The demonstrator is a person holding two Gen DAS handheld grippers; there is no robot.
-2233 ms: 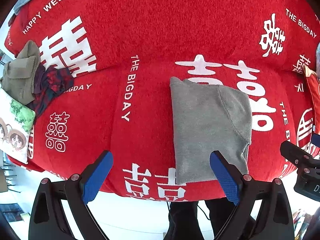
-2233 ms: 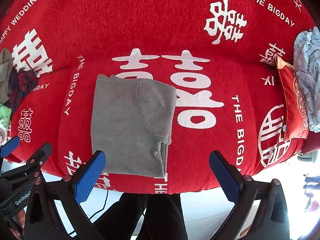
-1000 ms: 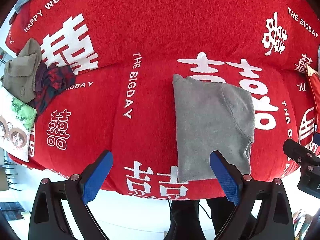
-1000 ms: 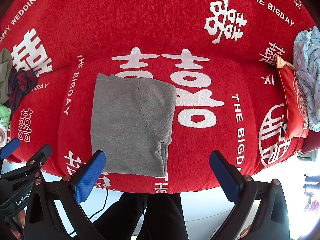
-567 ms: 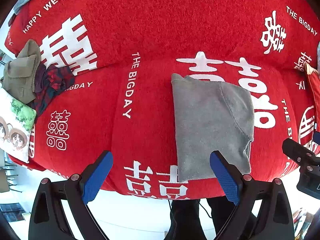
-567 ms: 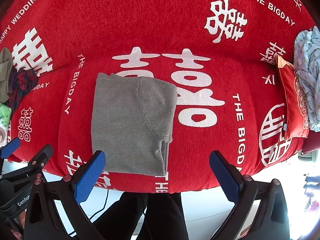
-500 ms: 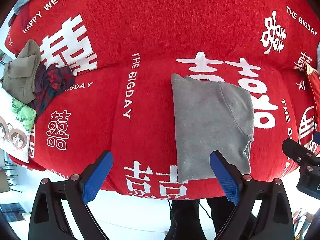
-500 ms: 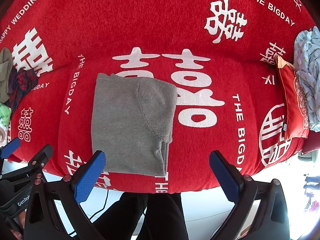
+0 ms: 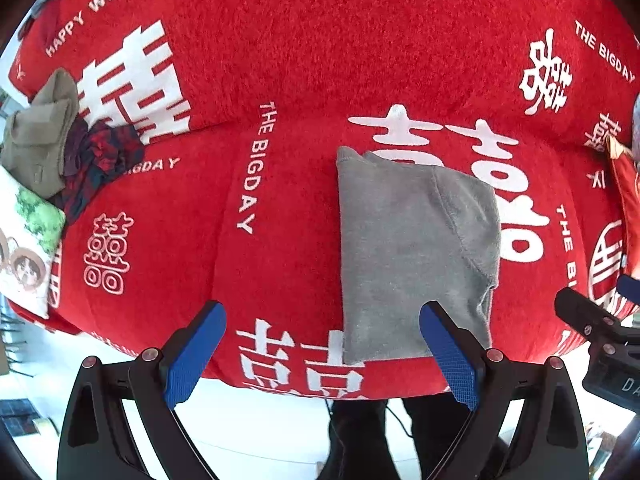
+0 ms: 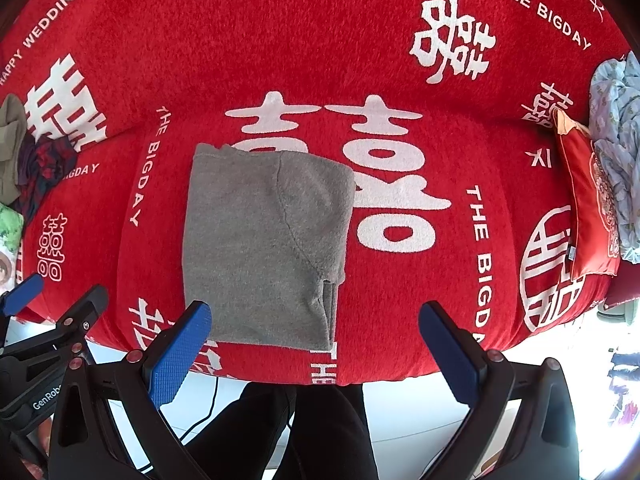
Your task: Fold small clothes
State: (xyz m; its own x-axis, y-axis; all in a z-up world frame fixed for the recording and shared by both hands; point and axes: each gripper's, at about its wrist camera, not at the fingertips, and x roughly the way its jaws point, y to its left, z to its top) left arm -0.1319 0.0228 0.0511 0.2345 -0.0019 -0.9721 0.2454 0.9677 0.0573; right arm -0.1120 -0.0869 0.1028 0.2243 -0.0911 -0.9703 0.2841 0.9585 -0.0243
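You're hovering both tools, left tool [image 9: 322, 346] and right tool [image 10: 316, 344], spread apart over the folded grey garment [image 10: 260, 240] near the sofa's [image 10: 320, 60] front edge; next, you're likely gripping its near hem.

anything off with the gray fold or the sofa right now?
Nothing stands out. The gray garment lies folded flat on the red sofa cover, edges fairly square. Both grippers, left and right, hang open, off the cloth.

Black frames on both, the left gripper [image 9: 322, 350] and the right gripper [image 10: 316, 354]; blue textured pads [image 9: 452, 354], silver screws, white "GenRobo" lettering; the person wears dark trousers [image 10: 304, 432].
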